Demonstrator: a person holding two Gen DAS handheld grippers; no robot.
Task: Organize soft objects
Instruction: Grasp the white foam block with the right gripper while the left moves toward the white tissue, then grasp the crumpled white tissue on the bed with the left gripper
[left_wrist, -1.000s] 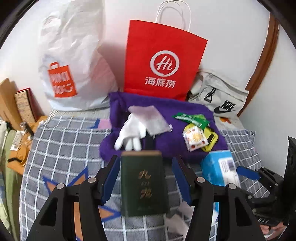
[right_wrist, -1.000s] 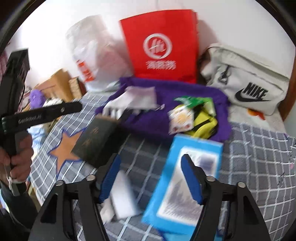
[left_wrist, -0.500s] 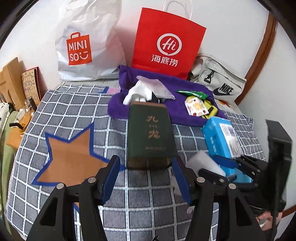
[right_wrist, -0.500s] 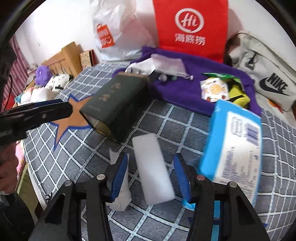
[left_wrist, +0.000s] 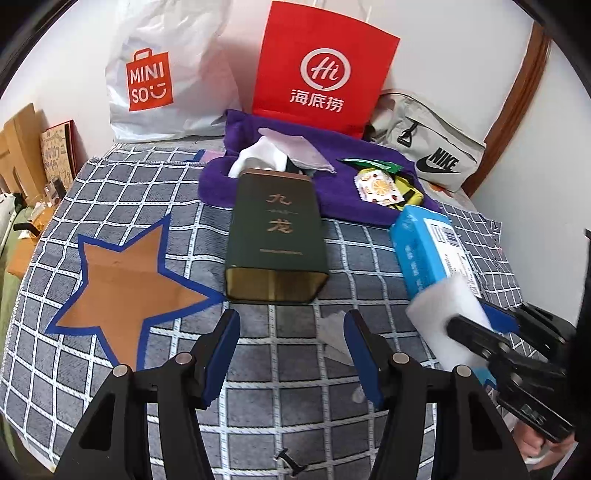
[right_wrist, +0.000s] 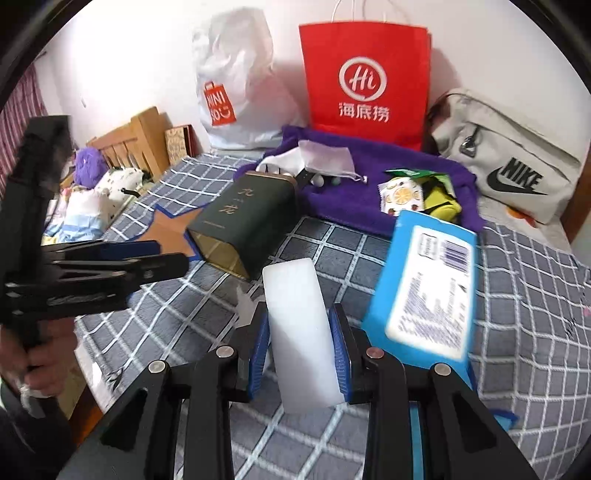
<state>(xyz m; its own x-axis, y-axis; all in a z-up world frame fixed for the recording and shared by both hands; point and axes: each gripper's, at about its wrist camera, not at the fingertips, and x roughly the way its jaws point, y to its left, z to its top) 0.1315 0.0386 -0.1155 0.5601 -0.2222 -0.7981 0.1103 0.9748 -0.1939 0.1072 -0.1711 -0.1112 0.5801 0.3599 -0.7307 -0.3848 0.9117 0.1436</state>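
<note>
My right gripper (right_wrist: 299, 354) is shut on a white foam block (right_wrist: 297, 325) and holds it just above the checked bedspread; the block also shows in the left wrist view (left_wrist: 448, 314). My left gripper (left_wrist: 291, 354) is open and empty, just in front of the open end of a dark green tin (left_wrist: 275, 236) that lies on its side. A blue tissue pack (right_wrist: 428, 284) lies right of the block. A purple towel (right_wrist: 369, 192) behind holds a white glove (left_wrist: 255, 155), a pouch and snack packets (right_wrist: 400, 195).
A red paper bag (left_wrist: 321, 74), a white MINISO bag (left_wrist: 162, 81) and a grey Nike bag (left_wrist: 432, 155) stand along the back wall. A crumpled white wrapper (left_wrist: 334, 326) lies on the bedspread. A wooden headboard (right_wrist: 133, 144) and clutter are at the left.
My right gripper closed on the foam block and lifted it off the bedspread. My left gripper drew back from the green tin, still open.
</note>
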